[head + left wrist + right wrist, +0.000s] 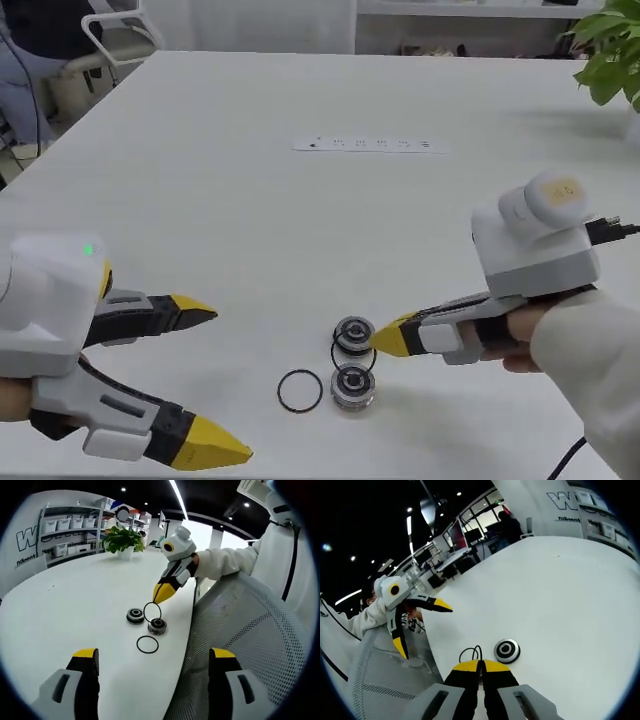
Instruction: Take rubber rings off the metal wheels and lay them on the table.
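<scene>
White table (200, 150) with one rubber ring (279, 391) lying flat beside two metal wheels (352, 385)
Right gripper (385, 340), jaws pressed together on a second ring (144, 611) over the wheels; left gripper (225, 385) spread, empty. The thin loop may slip out or snag a wheel. The left gripper view shows it standing upright; the head view flattens it

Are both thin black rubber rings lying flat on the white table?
No: one black rubber ring lies flat on the white table, but the shut right gripper pinches the other ring.
</scene>
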`<state>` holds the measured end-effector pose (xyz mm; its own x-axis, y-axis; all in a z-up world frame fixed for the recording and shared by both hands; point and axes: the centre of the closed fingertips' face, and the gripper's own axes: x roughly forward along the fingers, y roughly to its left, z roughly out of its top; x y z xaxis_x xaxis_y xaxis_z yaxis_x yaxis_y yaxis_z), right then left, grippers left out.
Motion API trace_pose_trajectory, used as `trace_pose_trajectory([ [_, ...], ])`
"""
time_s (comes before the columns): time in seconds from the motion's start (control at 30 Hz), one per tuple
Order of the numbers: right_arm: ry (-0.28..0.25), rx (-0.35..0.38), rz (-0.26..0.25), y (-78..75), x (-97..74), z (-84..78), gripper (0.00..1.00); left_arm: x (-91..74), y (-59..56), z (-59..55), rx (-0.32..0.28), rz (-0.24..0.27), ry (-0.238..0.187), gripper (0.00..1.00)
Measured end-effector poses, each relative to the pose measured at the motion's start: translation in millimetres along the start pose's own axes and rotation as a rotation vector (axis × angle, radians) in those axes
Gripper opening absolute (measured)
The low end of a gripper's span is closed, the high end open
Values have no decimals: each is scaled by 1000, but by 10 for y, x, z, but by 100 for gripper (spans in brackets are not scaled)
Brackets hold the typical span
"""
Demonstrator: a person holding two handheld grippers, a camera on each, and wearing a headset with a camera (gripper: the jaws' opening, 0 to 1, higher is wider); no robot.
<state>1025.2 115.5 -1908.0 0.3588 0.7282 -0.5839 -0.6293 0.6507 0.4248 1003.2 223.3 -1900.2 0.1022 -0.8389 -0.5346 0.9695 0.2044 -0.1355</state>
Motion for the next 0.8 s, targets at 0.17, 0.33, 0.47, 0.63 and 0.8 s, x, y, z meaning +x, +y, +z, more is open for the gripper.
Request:
trace_pose_trajectory([
  [0.17,-19,2,12,75,3,54,0,7,-25,-23,-7,-12,10,89],
  [0.33,-29,-1,27,139,34,77,0,15,-42,-50,-10,-20,22,89],
  [0.47,-28,-10,41,210,72,80,0,18,-52,-59,-11,-26,26,89],
  [0.63,-28,-24,67,303,139,86,0,23,-66,-67,-9,-33,31,89],
  [0.8,-24,-41,73,328,185,92,0,25,-72,-69,-11,-36,31,88],
])
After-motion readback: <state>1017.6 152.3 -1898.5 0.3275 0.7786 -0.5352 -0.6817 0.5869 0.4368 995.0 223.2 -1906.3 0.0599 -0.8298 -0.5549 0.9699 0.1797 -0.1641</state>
